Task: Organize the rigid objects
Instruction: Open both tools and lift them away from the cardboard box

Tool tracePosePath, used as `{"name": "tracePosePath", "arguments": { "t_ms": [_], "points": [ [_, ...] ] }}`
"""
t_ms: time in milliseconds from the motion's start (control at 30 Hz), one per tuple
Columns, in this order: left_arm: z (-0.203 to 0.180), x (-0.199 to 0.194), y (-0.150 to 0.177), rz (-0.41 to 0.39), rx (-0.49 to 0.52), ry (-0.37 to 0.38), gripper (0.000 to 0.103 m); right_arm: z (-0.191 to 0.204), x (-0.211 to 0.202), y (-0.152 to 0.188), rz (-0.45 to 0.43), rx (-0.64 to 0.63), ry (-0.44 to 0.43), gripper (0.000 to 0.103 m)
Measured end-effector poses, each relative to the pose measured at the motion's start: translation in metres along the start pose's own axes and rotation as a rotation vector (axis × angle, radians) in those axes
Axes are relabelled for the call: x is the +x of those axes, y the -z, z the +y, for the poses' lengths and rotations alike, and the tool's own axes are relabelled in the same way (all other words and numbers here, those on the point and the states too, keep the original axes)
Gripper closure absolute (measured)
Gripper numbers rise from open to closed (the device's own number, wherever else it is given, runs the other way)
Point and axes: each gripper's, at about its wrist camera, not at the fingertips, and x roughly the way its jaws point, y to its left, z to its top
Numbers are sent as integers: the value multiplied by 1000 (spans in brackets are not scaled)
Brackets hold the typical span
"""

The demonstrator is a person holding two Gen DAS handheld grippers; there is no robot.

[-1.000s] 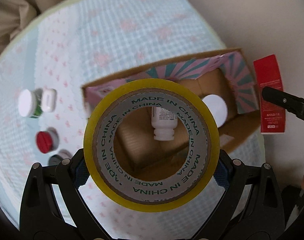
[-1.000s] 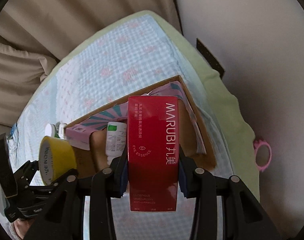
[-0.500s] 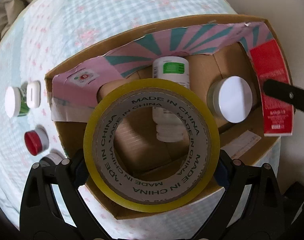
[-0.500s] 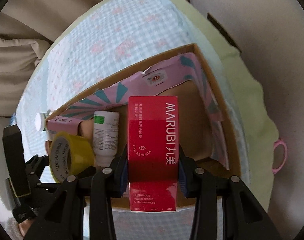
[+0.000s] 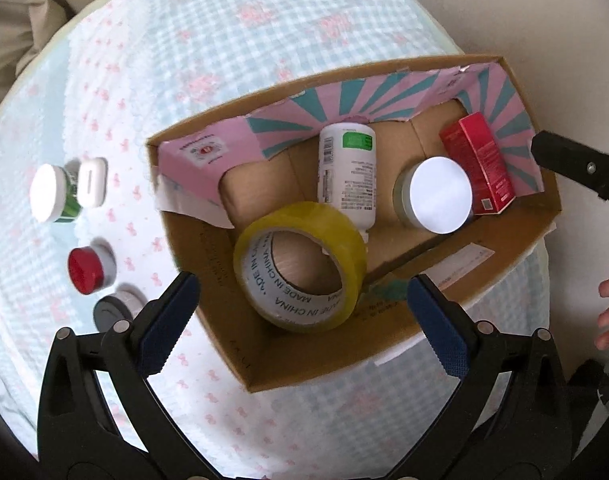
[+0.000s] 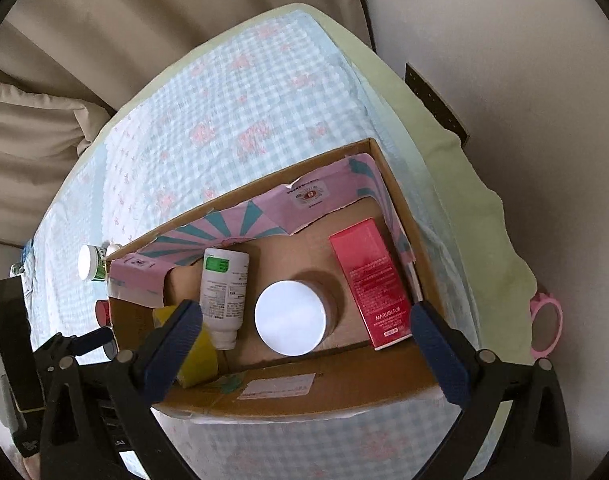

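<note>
An open cardboard box (image 5: 192, 240) (image 6: 328, 396) sits on a checked cloth. Inside lie a yellow tape roll (image 5: 300, 266) (image 6: 196, 356), a white bottle with a green label (image 5: 346, 176) (image 6: 223, 292), a white-lidded jar (image 5: 440, 196) (image 6: 290, 324) and a red MARUBI carton (image 5: 480, 168) (image 6: 370, 280). My left gripper (image 5: 300, 324) is open and empty, just above the near edge of the box by the tape roll. My right gripper (image 6: 304, 348) is open and empty above the box's near wall, with the jar and carton between its fingers' lines.
Left of the box on the cloth stand a white-capped green jar (image 5: 50, 192) (image 6: 90, 262), a white case (image 5: 91, 182), a red-capped jar (image 5: 86, 270) and a grey-capped jar (image 5: 110, 312). A pink ring (image 6: 546, 324) lies off the bed's right edge. A wall is at the right.
Both grippers opened. The tape roll left my left gripper and now lies in the box. The red carton left my right gripper and lies in the box's right end.
</note>
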Motion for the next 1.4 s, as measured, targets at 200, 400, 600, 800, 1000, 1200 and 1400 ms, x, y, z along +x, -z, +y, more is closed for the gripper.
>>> {"name": "tracePosePath", "arguments": {
  "t_ms": [200, 400, 600, 800, 1000, 1200, 1400],
  "points": [
    [10, -21, 1, -35, -11, 5, 0, 5, -12, 6, -17, -5, -2, 0],
    [14, -44, 13, -79, -14, -5, 0, 11, -34, 12, -51, -17, 18, 0],
    [29, -88, 42, -149, -43, -10, 0, 25, -67, 25, -93, -40, 24, 0],
    [55, -140, 76, -229, -64, -45, 0, 60, -110, 47, -143, -135, 36, 0],
    [98, -193, 116, -307, -88, -78, 0, 111, -150, 81, -196, -234, 51, 0],
    [152, -229, 157, -366, -108, -87, 0, 173, -176, 121, -225, -297, 51, 0],
    [207, -254, 194, -417, -122, -135, 0, 238, -185, 159, -255, -326, 88, 0]
  ]
}}
